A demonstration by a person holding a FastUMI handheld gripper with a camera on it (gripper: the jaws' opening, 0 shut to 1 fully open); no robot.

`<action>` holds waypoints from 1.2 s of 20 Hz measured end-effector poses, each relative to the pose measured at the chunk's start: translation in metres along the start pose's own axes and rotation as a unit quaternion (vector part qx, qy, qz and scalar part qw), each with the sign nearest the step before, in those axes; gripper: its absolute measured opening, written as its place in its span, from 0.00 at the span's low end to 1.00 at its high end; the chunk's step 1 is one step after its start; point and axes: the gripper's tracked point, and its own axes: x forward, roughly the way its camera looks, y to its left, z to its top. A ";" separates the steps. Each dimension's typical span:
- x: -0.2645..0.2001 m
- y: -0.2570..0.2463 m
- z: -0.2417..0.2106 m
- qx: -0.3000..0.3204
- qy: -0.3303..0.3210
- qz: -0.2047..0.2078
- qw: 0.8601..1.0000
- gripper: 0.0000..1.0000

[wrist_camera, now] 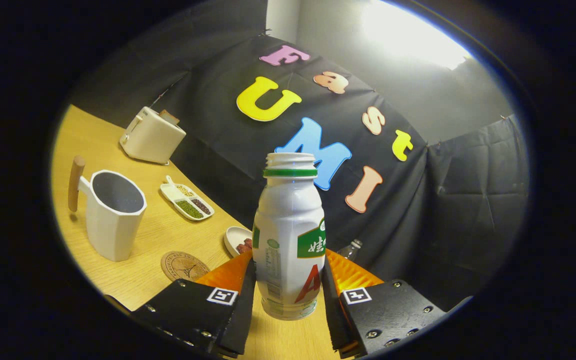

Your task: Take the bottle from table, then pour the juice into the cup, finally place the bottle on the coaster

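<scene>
Your gripper [288, 295] has both fingers pressed on the white bottle [289, 240], uncapped with a green neck ring; its green label's print sits sideways and is not legible, with a big red "A" below. Off to the fingers' left, the table [168, 235] holds the white cup [113, 212] and, nearer, the round coaster [184, 265], its ring of lettering too small to read.

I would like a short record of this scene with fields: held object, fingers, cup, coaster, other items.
held object: white bottle, no cap, upright between the fingers
fingers: gripper shut on the bottle, one finger each side
cup: white cup with wooden handle, beyond the fingers, looks empty
coaster: round coaster on the table, nothing on it
other items: toaster, divided tray, small dish
</scene>
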 end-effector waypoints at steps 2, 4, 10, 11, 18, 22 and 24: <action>0.002 0.001 0.003 -0.035 -0.005 -0.005 0.999 0.62; 0.002 0.004 0.006 -0.068 -0.012 -0.008 0.998 0.62; 0.000 0.014 0.024 -0.169 -0.042 -0.023 0.984 0.62; 0.000 0.016 0.028 -0.190 -0.047 -0.027 0.980 0.62; -0.002 0.032 0.045 -0.292 -0.074 -0.039 0.953 0.61; -0.002 0.039 0.053 -0.338 -0.087 -0.046 0.936 0.61; -0.002 0.042 0.056 -0.357 -0.093 -0.047 0.928 0.61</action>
